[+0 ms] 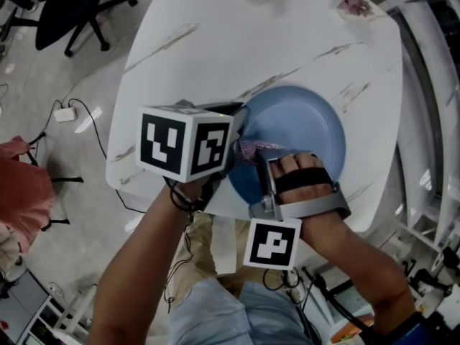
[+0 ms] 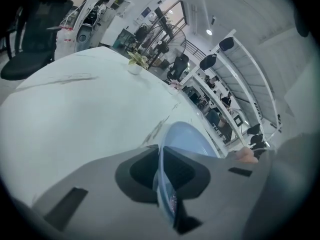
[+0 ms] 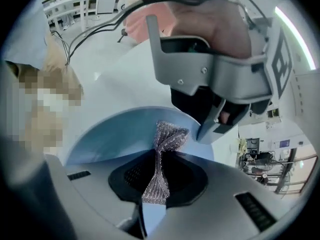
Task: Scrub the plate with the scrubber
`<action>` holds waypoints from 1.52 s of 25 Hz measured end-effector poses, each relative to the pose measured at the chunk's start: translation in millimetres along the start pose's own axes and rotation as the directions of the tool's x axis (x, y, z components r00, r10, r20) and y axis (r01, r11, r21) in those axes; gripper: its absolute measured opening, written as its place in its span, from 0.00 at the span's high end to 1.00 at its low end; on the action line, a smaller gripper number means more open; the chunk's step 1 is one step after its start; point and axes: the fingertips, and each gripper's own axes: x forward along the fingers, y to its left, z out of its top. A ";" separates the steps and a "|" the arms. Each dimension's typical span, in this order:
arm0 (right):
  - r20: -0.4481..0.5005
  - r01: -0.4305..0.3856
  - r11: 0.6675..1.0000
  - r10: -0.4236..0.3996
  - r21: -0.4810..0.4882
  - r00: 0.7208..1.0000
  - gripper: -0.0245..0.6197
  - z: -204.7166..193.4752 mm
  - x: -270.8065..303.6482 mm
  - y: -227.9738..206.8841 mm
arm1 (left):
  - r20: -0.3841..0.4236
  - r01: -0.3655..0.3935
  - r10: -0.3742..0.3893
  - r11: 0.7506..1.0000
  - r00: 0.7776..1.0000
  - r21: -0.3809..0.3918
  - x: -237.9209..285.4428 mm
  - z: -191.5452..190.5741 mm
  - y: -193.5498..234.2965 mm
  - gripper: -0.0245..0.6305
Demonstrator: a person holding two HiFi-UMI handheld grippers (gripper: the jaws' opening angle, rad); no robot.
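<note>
Currently: plate gripped, scrubber on its near-left part.
Left gripper, forearm in from 7 o'clock, pinches the plate's edge at 9; right gripper (tipped steeply down) clamps the scrubber at its waist, long axis 3-to-9, at the plate's 8 o'clock.

The plate looks smooth, faintly glossy. The scrubber is rough, glittery metallic mesh. The table has a polished marble-veined top, and the right gripper is matt grey plastic.
</note>
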 end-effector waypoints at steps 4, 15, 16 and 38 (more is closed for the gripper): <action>0.045 -0.030 0.999 0.031 -0.021 0.999 0.86 17.2 -8.5 18.7 | -0.013 -0.046 0.047 0.995 0.999 0.088 3.9 -0.6 -0.6 0.92; 0.061 -0.170 0.985 0.171 -0.029 0.983 0.86 3.3 -36.0 67.1 | 0.014 -0.099 0.098 0.992 0.995 0.083 -0.6 -4.2 6.0 0.93; 0.048 -0.191 0.982 0.191 -0.005 0.980 0.86 -3.8 -37.3 70.5 | 0.018 -0.107 0.106 0.990 0.994 0.087 -1.2 -3.5 6.3 0.93; -0.174 -0.123 0.774 0.289 0.622 0.941 0.85 -142.3 -7.8 5.5 | 0.011 -0.122 0.121 0.990 0.993 0.075 -6.8 -9.4 6.0 0.94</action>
